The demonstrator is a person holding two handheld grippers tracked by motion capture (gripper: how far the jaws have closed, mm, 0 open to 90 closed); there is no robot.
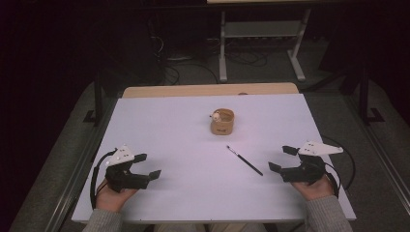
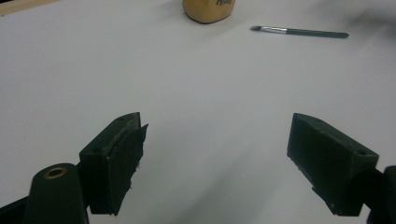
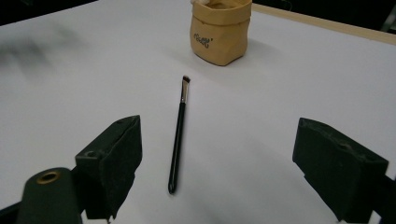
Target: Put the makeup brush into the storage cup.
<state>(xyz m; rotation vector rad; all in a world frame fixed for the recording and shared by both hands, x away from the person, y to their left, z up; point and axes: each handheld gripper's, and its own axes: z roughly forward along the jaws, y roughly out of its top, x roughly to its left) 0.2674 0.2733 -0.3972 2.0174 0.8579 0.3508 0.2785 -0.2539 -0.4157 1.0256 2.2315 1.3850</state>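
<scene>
Both your grippers rest on the white table [image 1: 159, 121], jaws spread wide, holding nothing. The thin black makeup brush [image 1: 244, 160] lies flat just left of your right gripper [image 1: 283, 159], near side of the small tan fabric pouch [image 1: 222, 121]. Left gripper [image 1: 147, 166] well apart. Risk: brush lies low, so your jaws may skid it sideways or clip the table.

A brush [image 1: 244, 160] lies on the table [image 1: 169, 125], before a pouch [image 1: 222, 122].
</scene>
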